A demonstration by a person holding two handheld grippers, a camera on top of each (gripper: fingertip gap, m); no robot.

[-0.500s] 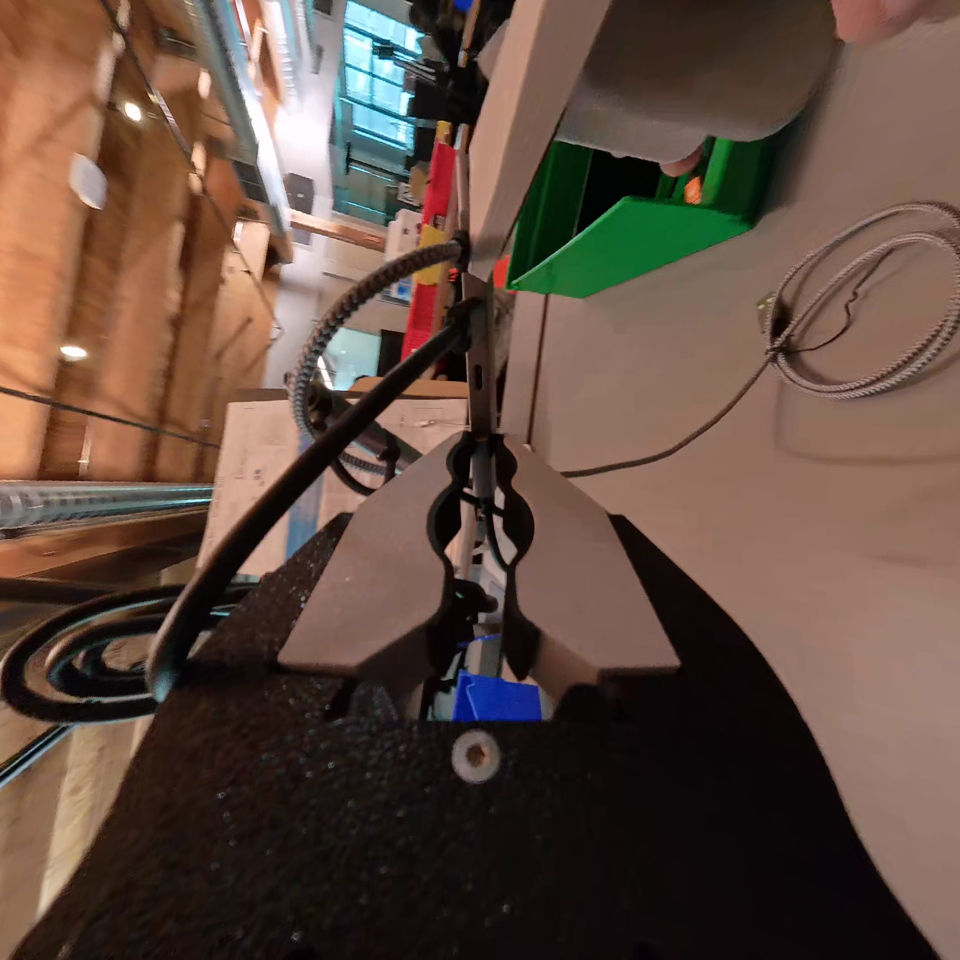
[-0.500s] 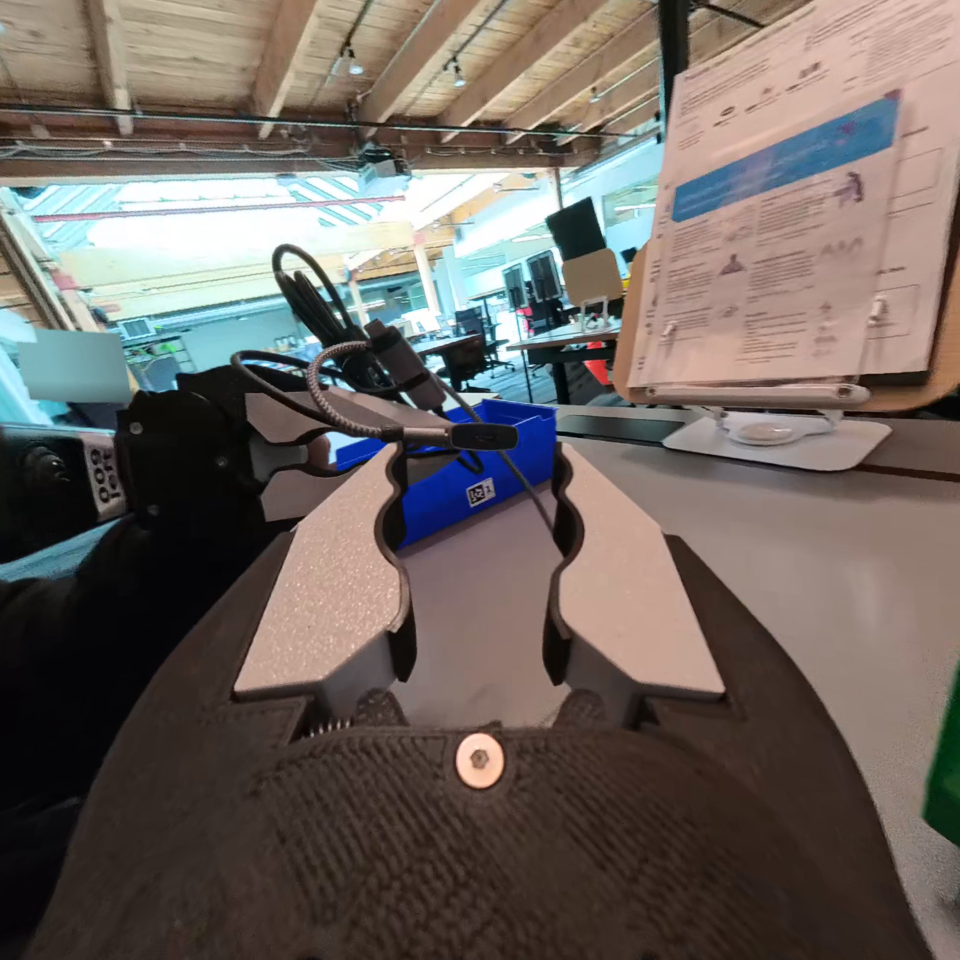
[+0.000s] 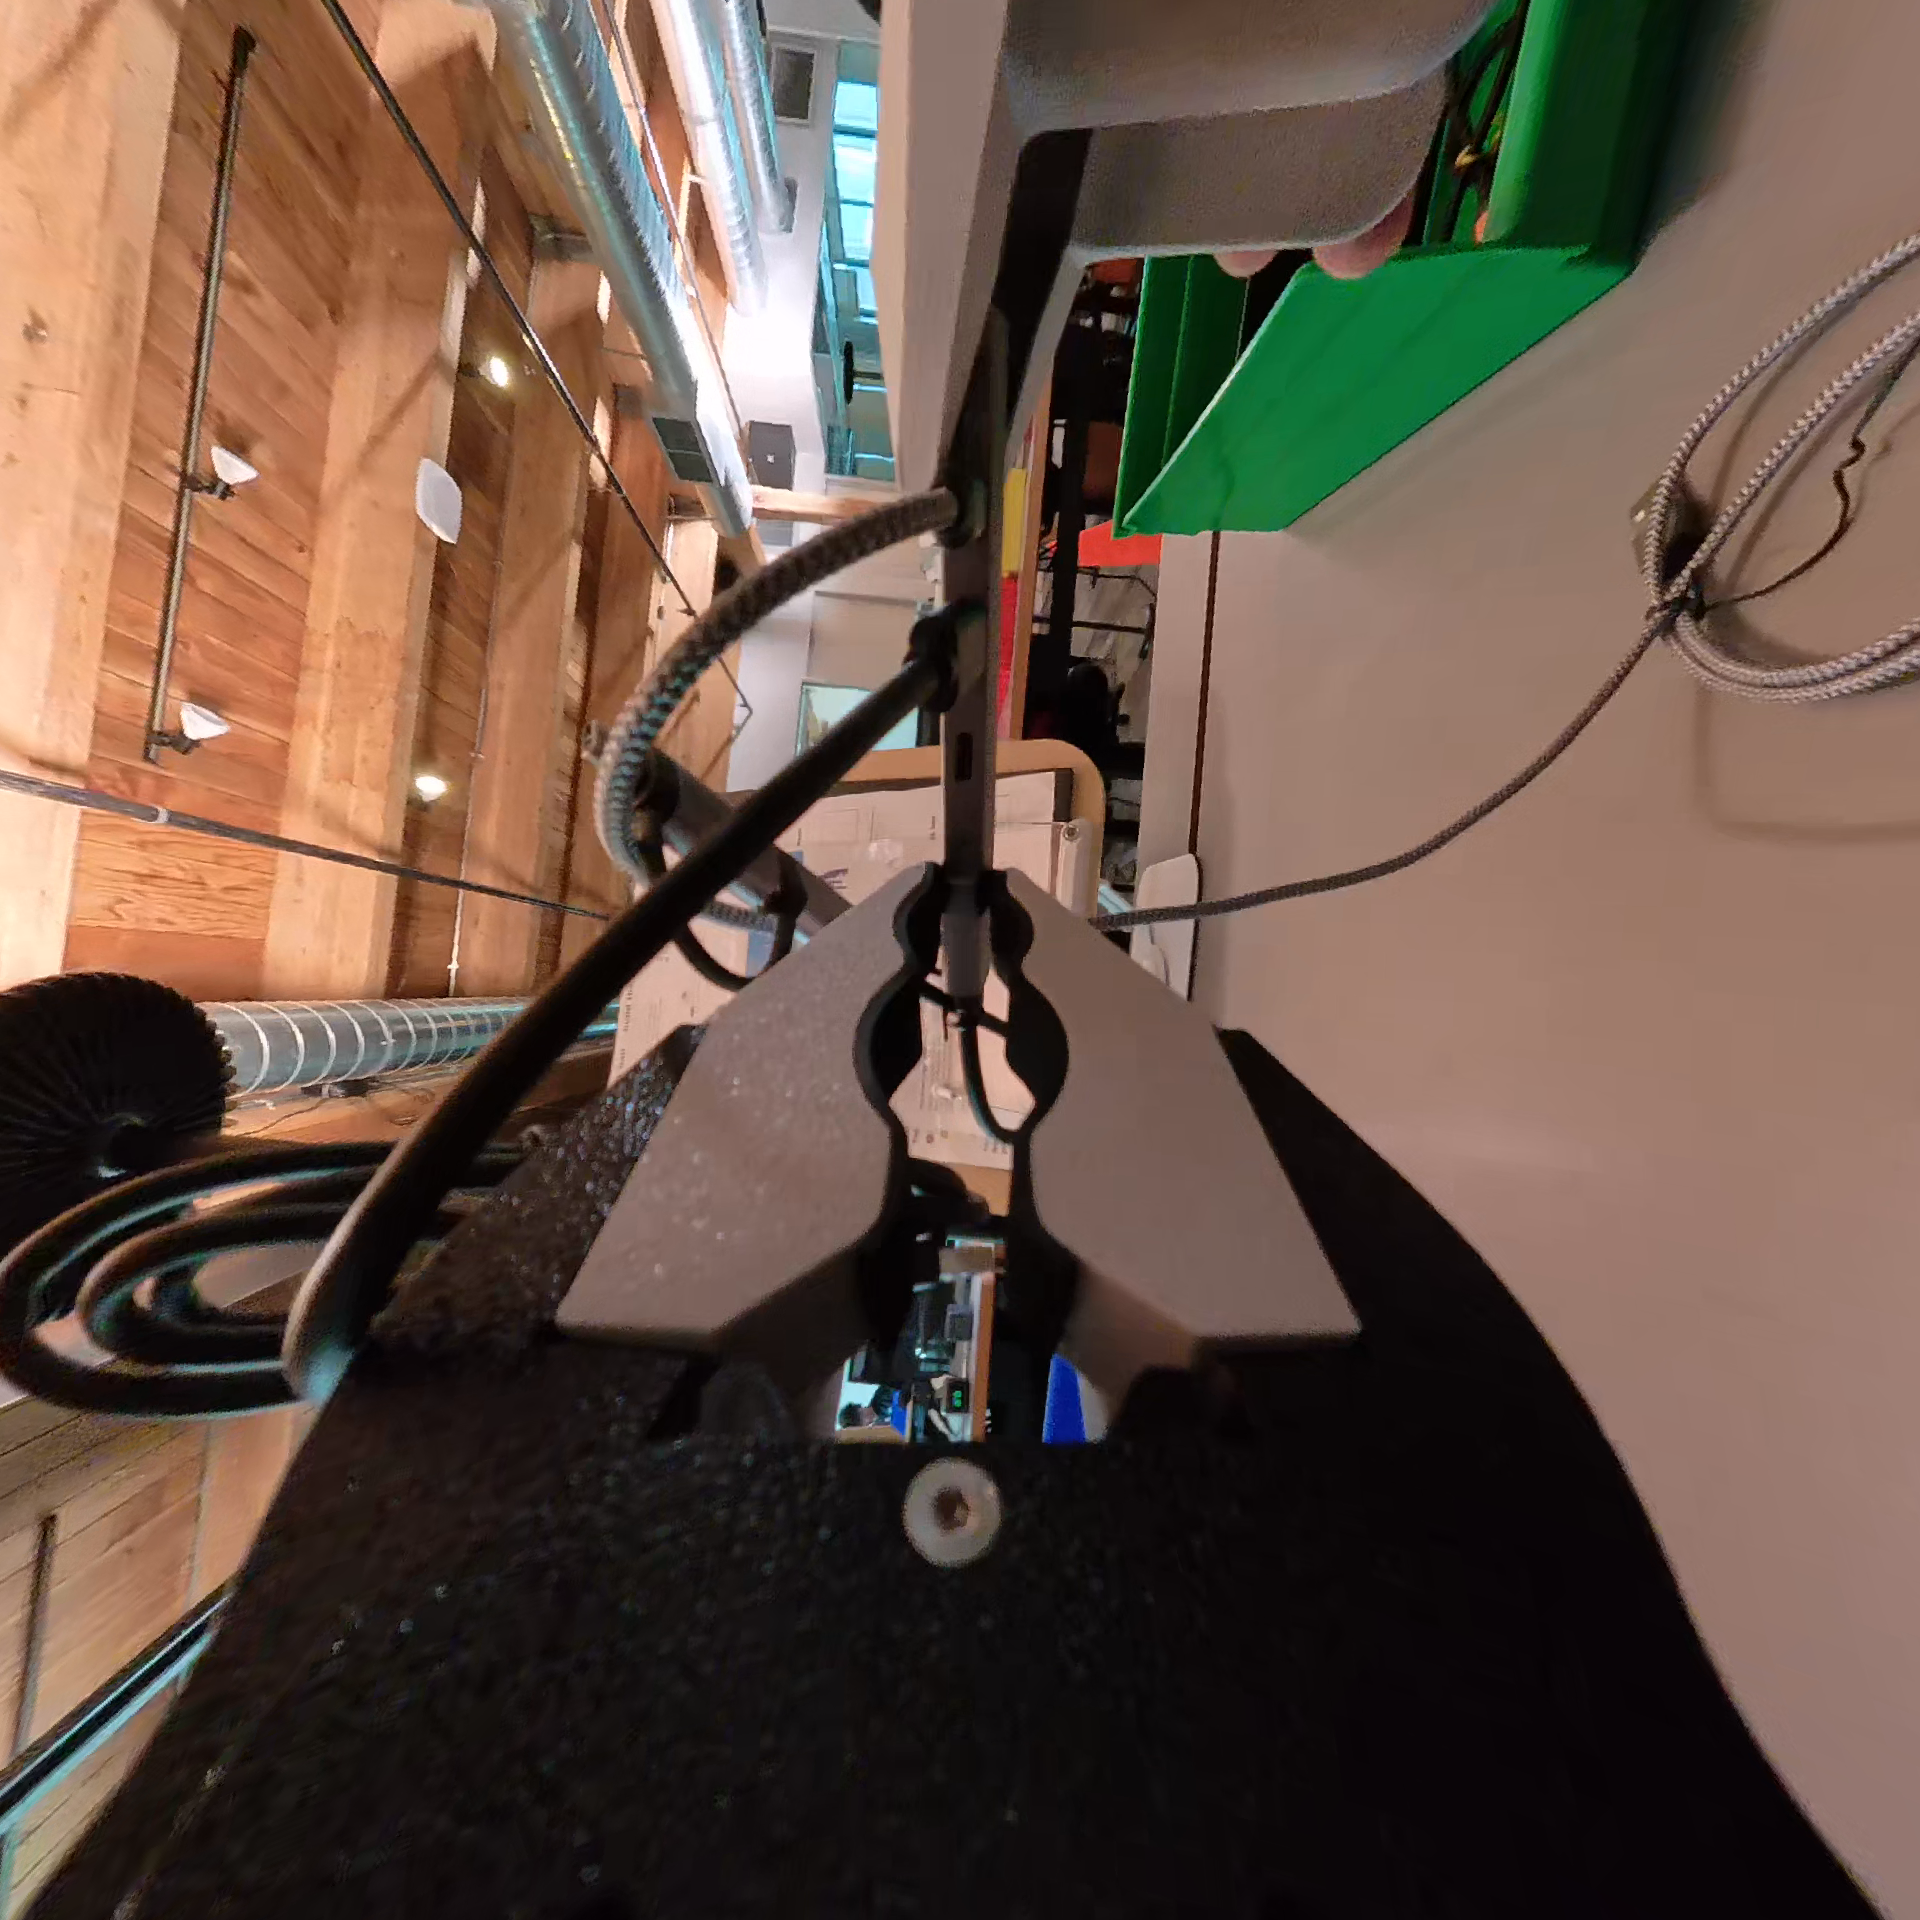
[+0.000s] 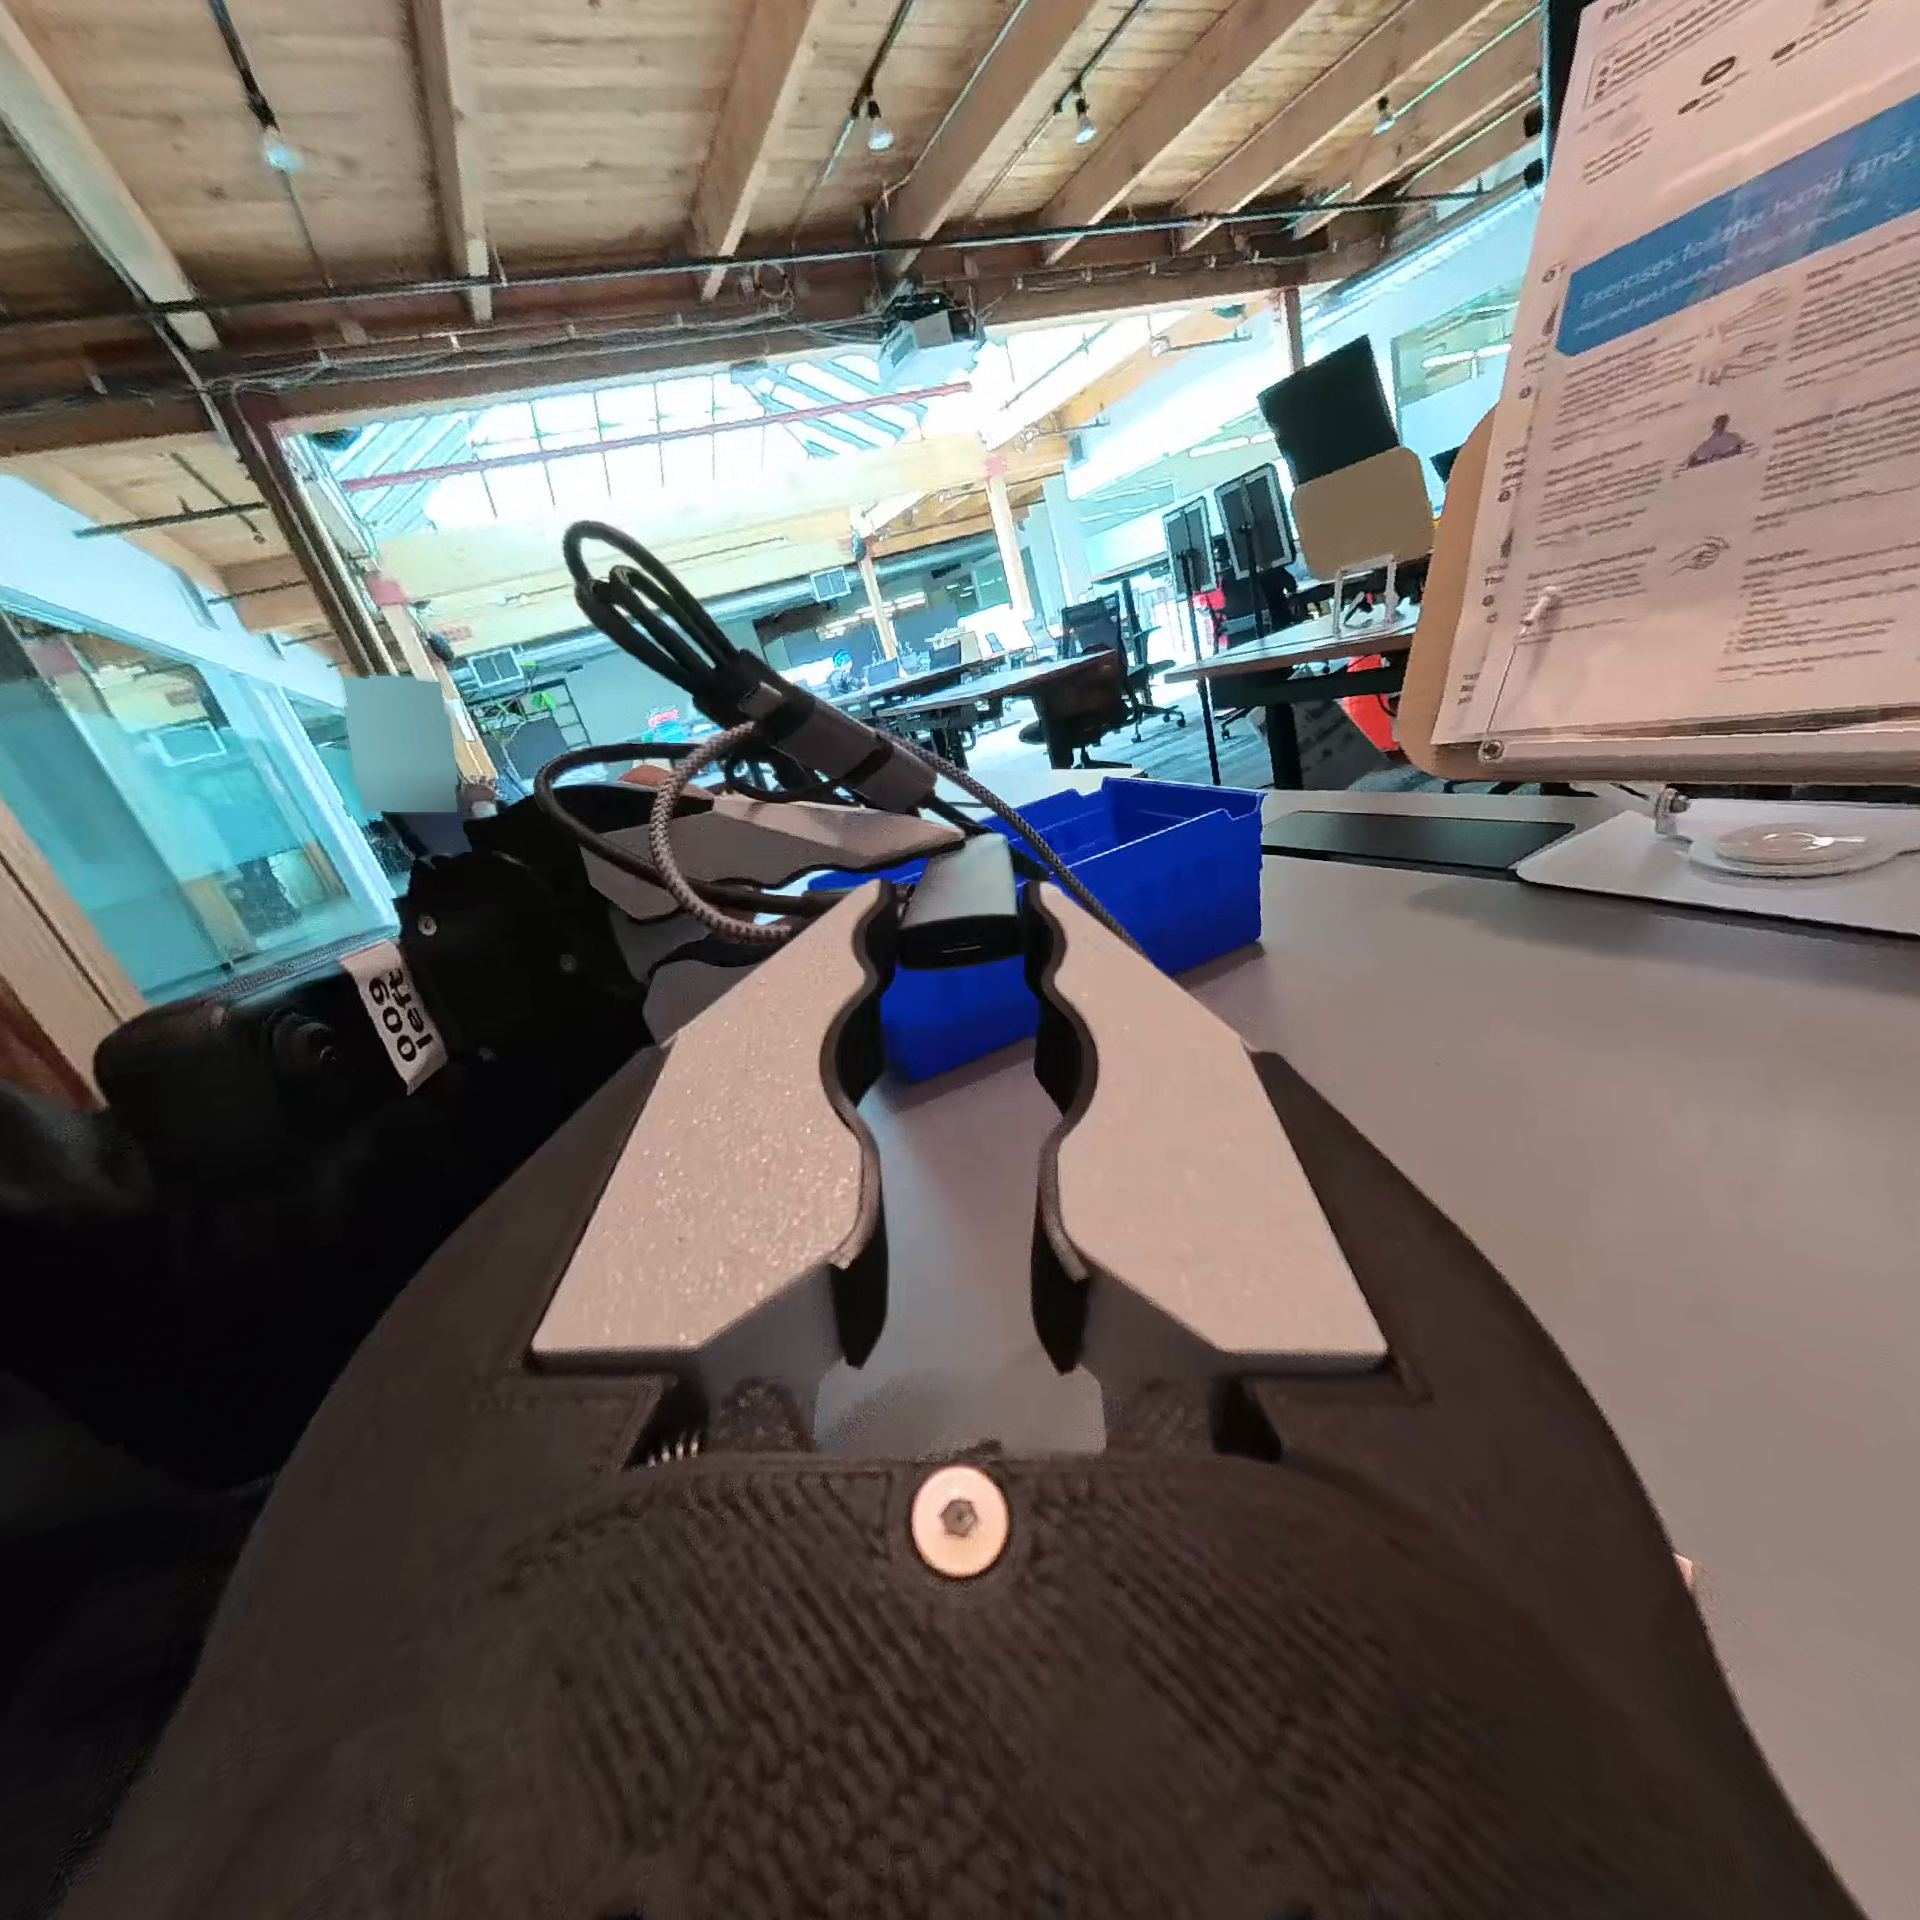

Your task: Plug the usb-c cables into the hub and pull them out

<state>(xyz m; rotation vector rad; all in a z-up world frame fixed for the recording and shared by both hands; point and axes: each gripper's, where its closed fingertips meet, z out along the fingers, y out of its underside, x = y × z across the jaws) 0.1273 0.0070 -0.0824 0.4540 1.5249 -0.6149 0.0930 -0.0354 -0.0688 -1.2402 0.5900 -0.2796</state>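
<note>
The slim dark grey hub point(image 3: 968, 665) shows edge-on in the left wrist view, held above the table. My left gripper point(image 3: 961, 894) is shut on its near end. A braided grey cable point(image 3: 727, 644) and a black cable point(image 3: 623, 987) are plugged into its side; one port below them shows open. My right gripper point(image 4: 956, 904) is shut on the hub's other end point(image 4: 961, 883), whose end port faces the camera. The left gripper point(image 4: 727, 831) shows behind it, with the looped black cable point(image 4: 644, 592) above. Another braided cable point(image 3: 1766, 644) lies coiled on the table.
A green bin point(image 3: 1351, 374) sits on the grey table point(image 4: 1558, 1143) near the right gripper. A blue bin point(image 4: 1143, 883) stands behind the hub. A document stand with a printed sheet point(image 4: 1714, 416) and a white base point(image 4: 1766, 862) stands at the back right. About 6 cm separates my left fingertips from my right.
My right gripper has moved forward to the hub and closed on its free end. My left gripper still holds the hub with both cables plugged in.
</note>
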